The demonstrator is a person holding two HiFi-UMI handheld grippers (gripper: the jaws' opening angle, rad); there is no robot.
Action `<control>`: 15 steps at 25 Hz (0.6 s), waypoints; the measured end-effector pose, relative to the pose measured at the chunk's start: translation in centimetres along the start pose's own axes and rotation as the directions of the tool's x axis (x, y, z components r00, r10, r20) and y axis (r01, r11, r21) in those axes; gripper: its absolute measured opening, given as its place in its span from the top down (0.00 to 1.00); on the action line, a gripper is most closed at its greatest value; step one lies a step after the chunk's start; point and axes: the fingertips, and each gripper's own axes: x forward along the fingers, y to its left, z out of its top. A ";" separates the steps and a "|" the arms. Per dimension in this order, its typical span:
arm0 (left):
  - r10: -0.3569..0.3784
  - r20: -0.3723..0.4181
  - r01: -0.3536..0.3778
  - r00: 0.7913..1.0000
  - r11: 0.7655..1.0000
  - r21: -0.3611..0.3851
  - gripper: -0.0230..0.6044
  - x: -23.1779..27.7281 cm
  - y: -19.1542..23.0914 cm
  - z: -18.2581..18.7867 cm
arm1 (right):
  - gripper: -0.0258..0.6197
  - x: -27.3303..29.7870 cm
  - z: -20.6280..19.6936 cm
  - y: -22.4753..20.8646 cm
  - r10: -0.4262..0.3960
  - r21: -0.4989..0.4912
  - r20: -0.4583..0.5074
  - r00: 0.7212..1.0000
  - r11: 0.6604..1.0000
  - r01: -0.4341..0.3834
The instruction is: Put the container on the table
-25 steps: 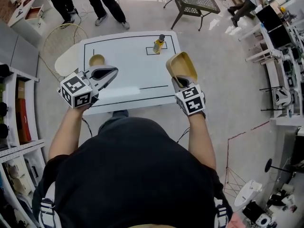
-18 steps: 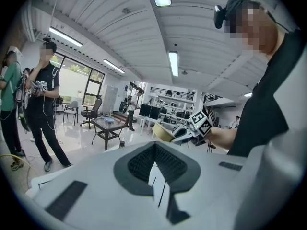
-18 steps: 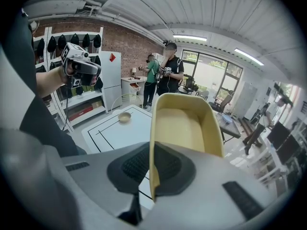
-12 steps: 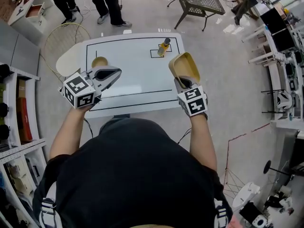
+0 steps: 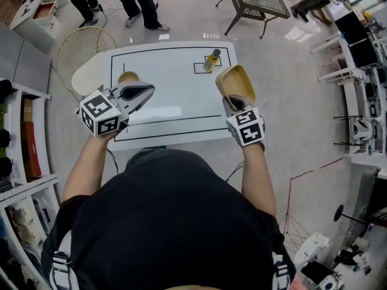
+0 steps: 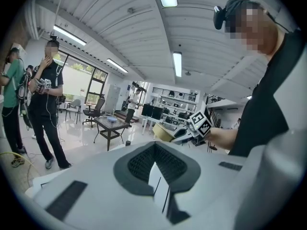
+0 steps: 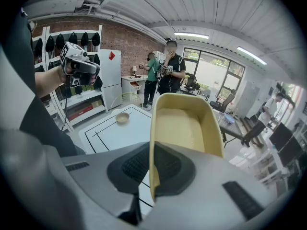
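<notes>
My right gripper is shut on one wall of a pale yellow plastic container, which it holds up in the air over the right edge of the white table. In the right gripper view the container rises open-side up from between the jaws of the right gripper, its wall pinched between the pads. My left gripper hovers above the table's left half, shut with nothing in it. In the left gripper view the left gripper has its pads together, and beyond them is the container.
A small tan bowl sits on the table's far left. A yellow bottle stands in a marked square at the far right. Two people stand beyond the table. A dark metal table is further back, and shelves line the left.
Both grippers have drifted a little to the right over the table's near edge. The container stays gripped in the right one, and the left one stays shut.
</notes>
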 end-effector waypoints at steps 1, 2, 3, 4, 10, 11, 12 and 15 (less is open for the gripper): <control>-0.001 0.000 0.001 1.000 1.000 0.000 0.95 0.1 0.1 0.0 | 0.95 0.1 0.0 0.0 0.000 0.001 -0.002 1.000 1.000 0.000; -0.003 -0.002 0.003 1.000 1.000 -0.001 0.95 0.2 0.1 -0.1 | 0.95 0.2 -0.1 -0.1 0.001 0.002 -0.003 1.000 1.000 -0.001; -0.004 -0.003 0.004 1.000 1.000 -0.001 0.95 0.2 0.2 -0.1 | 0.95 0.4 -0.1 -0.1 0.001 0.003 -0.005 1.000 1.000 -0.001; -0.005 -0.004 0.005 1.000 1.000 -0.001 0.95 0.3 0.3 -0.2 | 0.95 0.5 -0.2 -0.2 0.001 0.004 -0.007 1.000 1.000 -0.001; -0.008 -0.008 0.008 1.000 1.000 -0.007 0.95 0.4 0.6 -0.2 | 0.95 1.2 -0.6 -0.1 0.010 0.013 -0.024 1.000 1.000 -0.009; -0.009 -0.009 0.009 1.000 1.000 -0.008 0.95 0.4 0.6 -0.3 | 0.95 1.4 -0.8 -0.1 0.012 0.014 -0.028 1.000 1.000 -0.012; -0.010 -0.009 0.010 1.000 1.000 -0.009 0.95 0.4 0.6 -0.3 | 0.95 1.6 -0.9 0.0 0.014 0.015 -0.031 0.999 1.000 -0.014; -0.010 -0.009 0.010 1.000 1.000 -0.012 0.95 0.3 0.7 -0.3 | 0.95 2.1 -1.1 0.1 0.020 0.017 -0.041 0.999 1.000 -0.019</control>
